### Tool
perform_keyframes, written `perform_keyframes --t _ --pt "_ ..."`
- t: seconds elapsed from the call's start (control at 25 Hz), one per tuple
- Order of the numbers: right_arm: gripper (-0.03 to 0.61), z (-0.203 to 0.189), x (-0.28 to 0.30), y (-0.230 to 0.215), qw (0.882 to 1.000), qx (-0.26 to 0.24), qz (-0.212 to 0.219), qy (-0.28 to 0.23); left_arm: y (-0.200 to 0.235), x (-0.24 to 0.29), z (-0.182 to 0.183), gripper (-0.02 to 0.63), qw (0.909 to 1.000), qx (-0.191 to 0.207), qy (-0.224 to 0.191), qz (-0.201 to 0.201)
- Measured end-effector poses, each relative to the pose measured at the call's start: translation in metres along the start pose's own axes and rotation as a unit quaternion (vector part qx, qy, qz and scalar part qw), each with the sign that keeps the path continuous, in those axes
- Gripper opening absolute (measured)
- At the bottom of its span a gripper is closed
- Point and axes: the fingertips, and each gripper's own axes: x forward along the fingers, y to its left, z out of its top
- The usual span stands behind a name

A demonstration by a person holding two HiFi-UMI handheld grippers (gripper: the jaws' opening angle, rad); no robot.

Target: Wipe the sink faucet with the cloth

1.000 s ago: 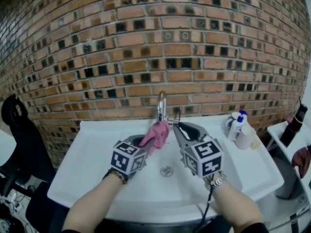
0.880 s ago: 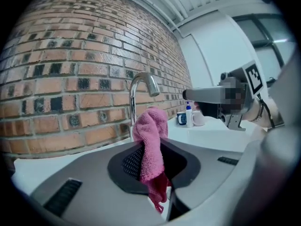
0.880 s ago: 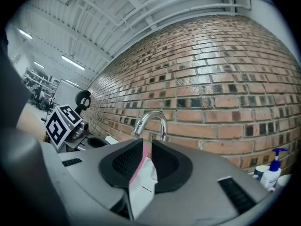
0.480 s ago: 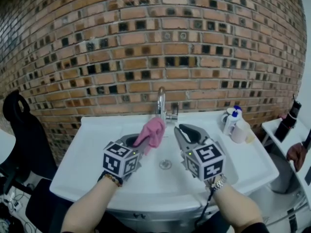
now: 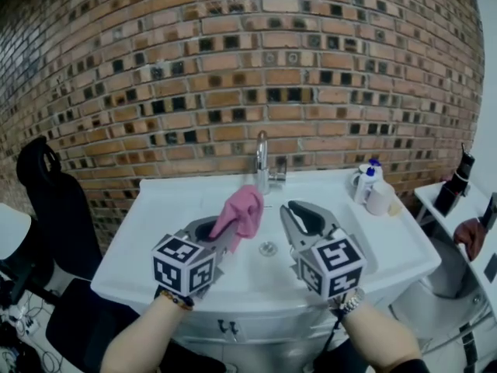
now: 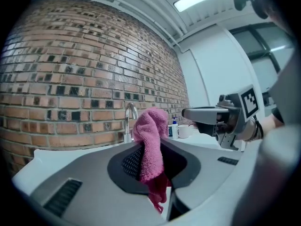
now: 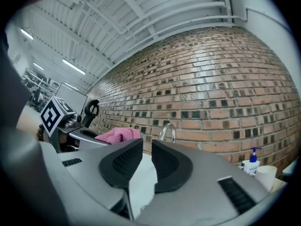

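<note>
Cloth [image 5: 241, 212] retreated from faucet [image 5: 262, 158], between fingers [image 6: 128, 163].

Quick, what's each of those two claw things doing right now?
Left gripper: closed on the pink cloth.
Right gripper: slightly open, empty.

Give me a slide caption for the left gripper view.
Left gripper clamps a pink terry cloth, with the curved chrome faucet against the brick wall beyond.

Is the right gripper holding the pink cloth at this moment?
No: the right gripper has nothing between its fingers, and the pink cloth is clamped in the left gripper.
</note>
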Motion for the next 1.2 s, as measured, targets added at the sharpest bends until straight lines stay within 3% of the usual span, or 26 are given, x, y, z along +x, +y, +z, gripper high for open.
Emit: perform_keyframes --t 1.2 --pt "0.020 0.037 -0.217 0.158 0.999 0.020 -0.028 -0.037 -0.162 -0.215 0.004 0.055 0.9977 -0.003 -0.065 0.016"
